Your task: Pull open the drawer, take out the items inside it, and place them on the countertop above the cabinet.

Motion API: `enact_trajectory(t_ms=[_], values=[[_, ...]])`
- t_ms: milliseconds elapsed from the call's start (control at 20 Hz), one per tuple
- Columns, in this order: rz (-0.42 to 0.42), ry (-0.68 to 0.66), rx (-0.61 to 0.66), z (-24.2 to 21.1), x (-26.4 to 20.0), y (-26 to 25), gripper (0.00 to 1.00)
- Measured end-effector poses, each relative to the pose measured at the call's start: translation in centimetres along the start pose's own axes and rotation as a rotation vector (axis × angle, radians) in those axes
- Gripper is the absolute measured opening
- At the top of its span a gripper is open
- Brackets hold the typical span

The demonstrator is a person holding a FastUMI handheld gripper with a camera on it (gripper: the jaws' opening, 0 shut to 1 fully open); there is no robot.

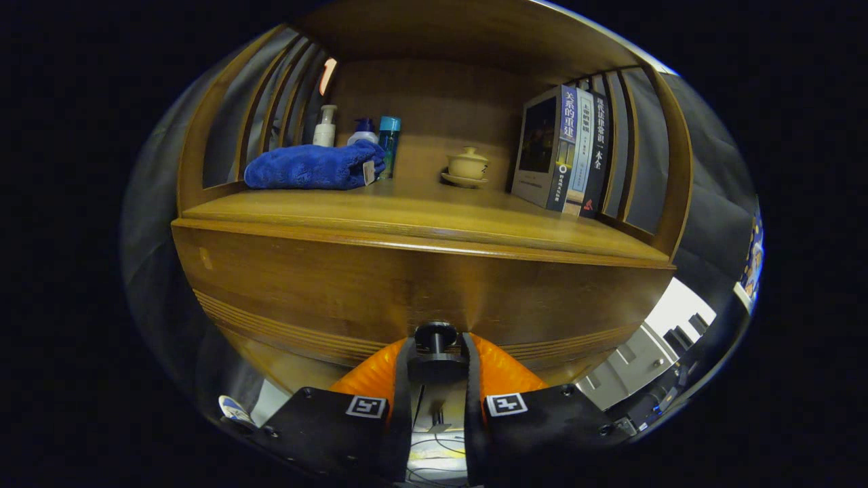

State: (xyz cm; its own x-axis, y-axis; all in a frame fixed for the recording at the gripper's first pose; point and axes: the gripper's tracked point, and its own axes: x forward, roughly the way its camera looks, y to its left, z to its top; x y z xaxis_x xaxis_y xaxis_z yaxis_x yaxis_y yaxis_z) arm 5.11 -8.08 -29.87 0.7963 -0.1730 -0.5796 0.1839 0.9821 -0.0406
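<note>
Blue towel [313,167]: folded on the tabletop [420,220], well beyond my claw and to its left; it is not what I am after, so I leave it be.
Bottles [363,135]: three stand just behind the towel, against the back of the cabinet's upper bay.
Drawer front [380,291]: the broad wooden face just ahead of my claw, under the tabletop edge; it looks flush, so I judge the drawer not yet opened and its contents hidden from me.
Knob [435,336]: dark and round, sitting right between my fingertips [405,354] at the bottom of the drawer front.
Claw [436,352]: nearly closed, both fingers seemingly pressing the knob's neck from either side; I read that as a grip on the knob.
Step in hand: pull the drawer open. I would draw straight back along the fingers, level, without twisting, keeping the squeeze firm so the knob cannot slip out.
Risk: a sideways or downward pull could jam the drawer or slide the fingers off.
Lidded cup [466,165]: on its saucer, beyond the claw, slightly right.
Books [566,152]: upright further right; items should land on bare wood in front of these.
</note>
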Motion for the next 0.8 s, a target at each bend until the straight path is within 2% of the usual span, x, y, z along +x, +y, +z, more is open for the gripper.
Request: enact_trajectory(t_ms=[250, 800], values=[[0.005, 0.071, -0.024, -1.6, -3.2, -0.2, 0.4], [0.018, 0.178, 0.025, -4.3, -9.9, -0.4, 0.4]])
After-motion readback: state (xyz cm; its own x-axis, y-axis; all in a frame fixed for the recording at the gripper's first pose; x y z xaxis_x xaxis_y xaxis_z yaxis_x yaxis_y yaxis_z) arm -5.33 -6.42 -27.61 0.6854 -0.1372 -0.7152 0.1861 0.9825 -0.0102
